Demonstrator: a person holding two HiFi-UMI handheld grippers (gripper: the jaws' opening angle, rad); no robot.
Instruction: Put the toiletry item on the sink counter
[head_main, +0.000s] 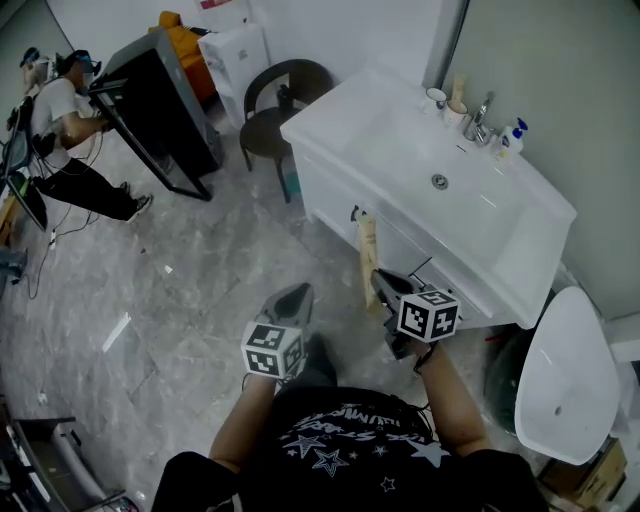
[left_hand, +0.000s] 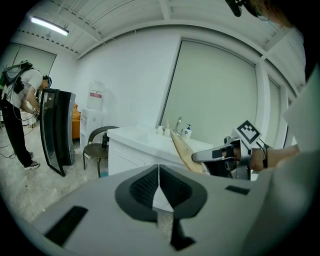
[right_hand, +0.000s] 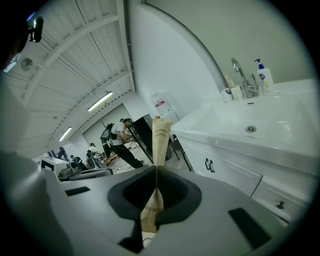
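A toothbrush in a tan paper packet (head_main: 368, 262) stands up from my right gripper (head_main: 385, 285), which is shut on its lower end. It hangs in front of the drawers of the white sink counter (head_main: 520, 215), below the counter top. In the right gripper view the packet (right_hand: 160, 145) rises from between the closed jaws of the right gripper (right_hand: 157, 187), with the counter (right_hand: 280, 140) to the right. My left gripper (head_main: 290, 298) is beside it over the floor, shut and empty. The left gripper view shows the left gripper (left_hand: 159, 182) with its jaws meeting and the packet (left_hand: 186, 152) ahead.
On the counter's back edge are a faucet (head_main: 480, 118), a soap pump bottle (head_main: 514, 138) and cups (head_main: 436, 98). A dark round chair (head_main: 275, 110) stands left of the vanity. A person (head_main: 70, 140) works at a black cabinet (head_main: 160, 105). A white oval lid (head_main: 565, 375) is at the right.
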